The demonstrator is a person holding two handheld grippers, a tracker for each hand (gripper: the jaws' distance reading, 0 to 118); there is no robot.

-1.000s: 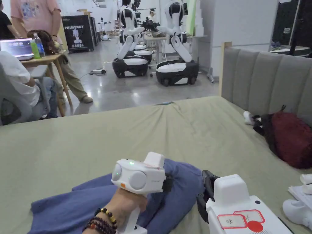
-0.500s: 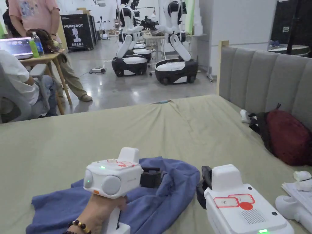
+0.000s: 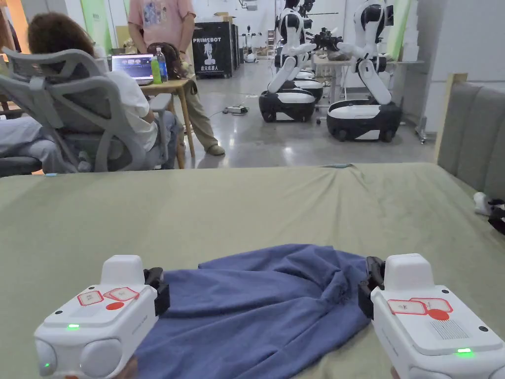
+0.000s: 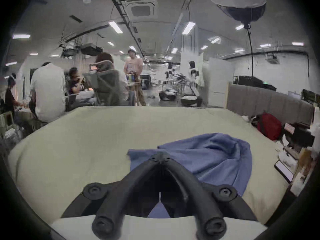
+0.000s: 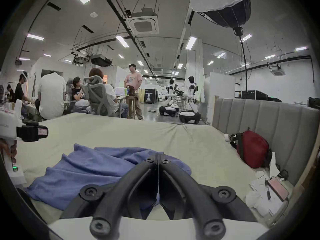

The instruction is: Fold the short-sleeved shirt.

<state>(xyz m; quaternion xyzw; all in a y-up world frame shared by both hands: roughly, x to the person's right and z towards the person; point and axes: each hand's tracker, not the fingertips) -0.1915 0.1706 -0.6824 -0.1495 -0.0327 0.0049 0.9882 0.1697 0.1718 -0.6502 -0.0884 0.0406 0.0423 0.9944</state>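
Note:
The blue short-sleeved shirt [image 3: 266, 296] lies crumpled on the pale green bed sheet [image 3: 246, 207], with a raised fold near its right edge. My left gripper [image 3: 157, 284] hovers at the shirt's left edge, jaws shut. In the left gripper view its tips [image 4: 160, 155] meet in front of the shirt [image 4: 216, 157], whose left corner lies just past them. My right gripper [image 3: 370, 276] is at the shirt's right edge. Its jaws [image 5: 158, 157] are closed together over the shirt [image 5: 86, 174], and I see no cloth clamped between them. The left gripper [image 5: 43, 131] shows above the bed, apart from the cloth.
A grey padded headboard [image 3: 473, 133] borders the bed on the right. A red bag [image 5: 252, 150] leans against it, with papers and a phone [image 5: 277, 188] nearer me. Beyond the bed's far edge, people sit in chairs [image 3: 98, 113] and white robots [image 3: 365, 98] stand.
My left gripper has moved from above the middle of the shirt to its left edge. The head camera has turned left. The shirt lies much as before.

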